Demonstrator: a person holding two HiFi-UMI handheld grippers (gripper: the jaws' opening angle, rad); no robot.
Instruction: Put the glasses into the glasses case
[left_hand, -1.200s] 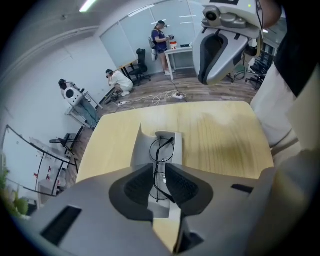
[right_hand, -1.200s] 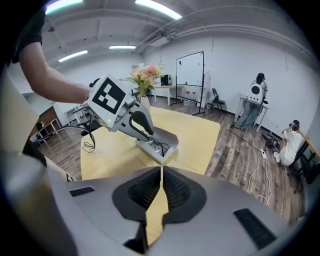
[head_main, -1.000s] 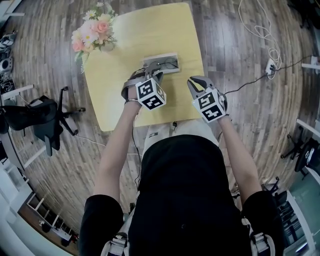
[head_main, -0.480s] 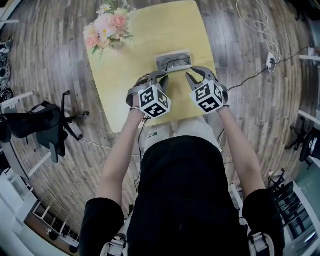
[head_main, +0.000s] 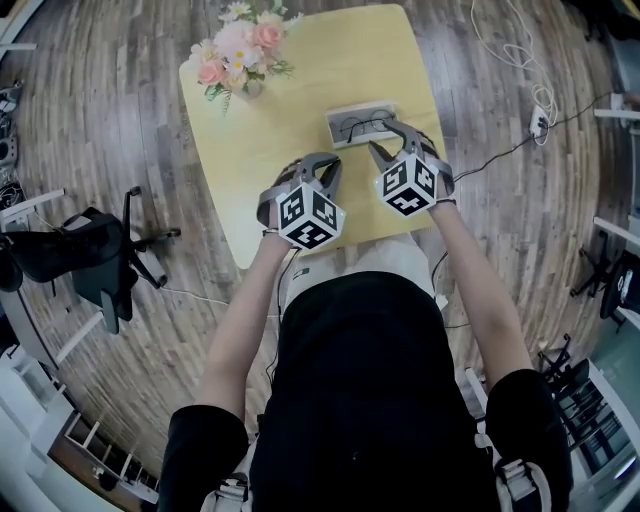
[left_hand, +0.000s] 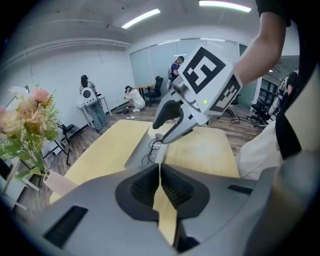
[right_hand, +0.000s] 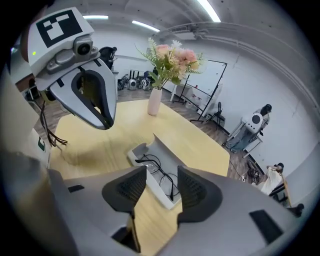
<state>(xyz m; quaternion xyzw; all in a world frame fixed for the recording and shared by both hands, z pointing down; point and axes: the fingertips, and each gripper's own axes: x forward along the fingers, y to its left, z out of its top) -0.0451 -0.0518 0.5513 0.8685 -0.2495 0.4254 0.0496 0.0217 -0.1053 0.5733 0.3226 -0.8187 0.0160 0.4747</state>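
Table: one yellow table (head_main: 300, 90) is seen from above, on a wood-plank floor.
Glasses case: one pale case (head_main: 340, 133) is laid open near the table's right-hand edge, ahead of both grippers.
Glasses: one thin dark-framed pair (right_hand: 159, 171) is lying inside the open case, lenses side by side along the tray.
Grippers: two are counted, each held in one hand and each carrying one marker cube.
Left gripper: the left gripper (left_hand: 160, 167) is held over the table's near edge, short of the case. Its jaws have just been closing and are now pressed together pad to pad, with nothing between them.
Right gripper: the right gripper (head_main: 392, 142) is held just beside the case's near side, nearer to it than the left one is. Its jaws have just been opening and now stand partly apart. The case and glasses are seen through the gap, below and beyond the pads, and are touched by neither pad.
Flowers: one bunch of pink and white flowers (head_main: 240, 45) is stood in one pale vase (head_main: 254, 88) at the table's far left corner, well apart from the case.
Chair: one black office chair (head_main: 90, 240) is stood on the floor left of the table.
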